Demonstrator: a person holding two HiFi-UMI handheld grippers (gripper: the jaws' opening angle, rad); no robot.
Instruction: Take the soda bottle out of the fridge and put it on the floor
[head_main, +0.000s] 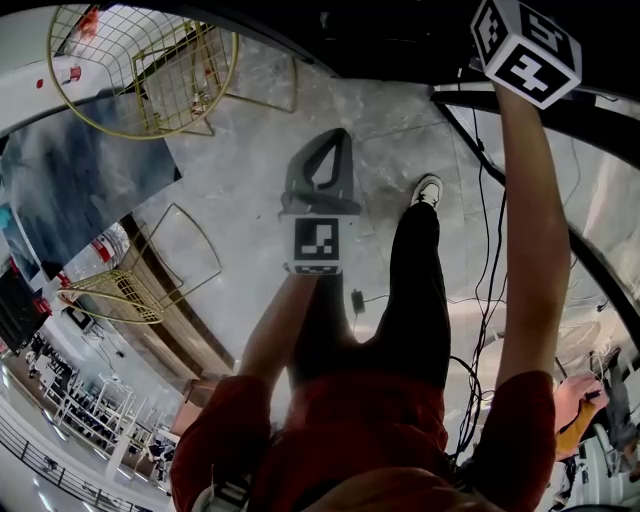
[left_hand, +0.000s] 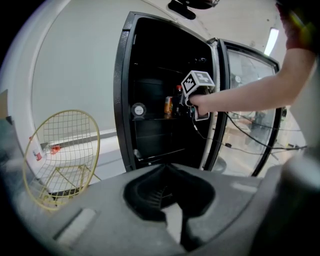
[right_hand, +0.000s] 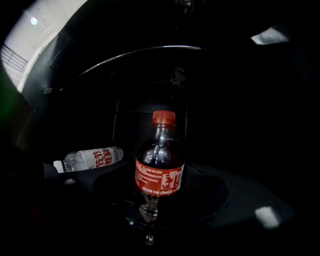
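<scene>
The black fridge (left_hand: 165, 95) stands open ahead of the left claw (left_hand: 165, 167), which is closed on nothing. Only the left gripper view shows the right claw (right_hand: 160, 200) reaching onto a shelf inside; the head view gives just the floor (head_main: 250, 100) below. The right gripper view alone looks into the dark interior. There the soda bottle (right_hand: 159, 167) stands upright between that claw's wide-open jaws, cap up, long axis vertical. A water bottle (right_hand: 90, 159) lies on its side, left of the claw.
</scene>
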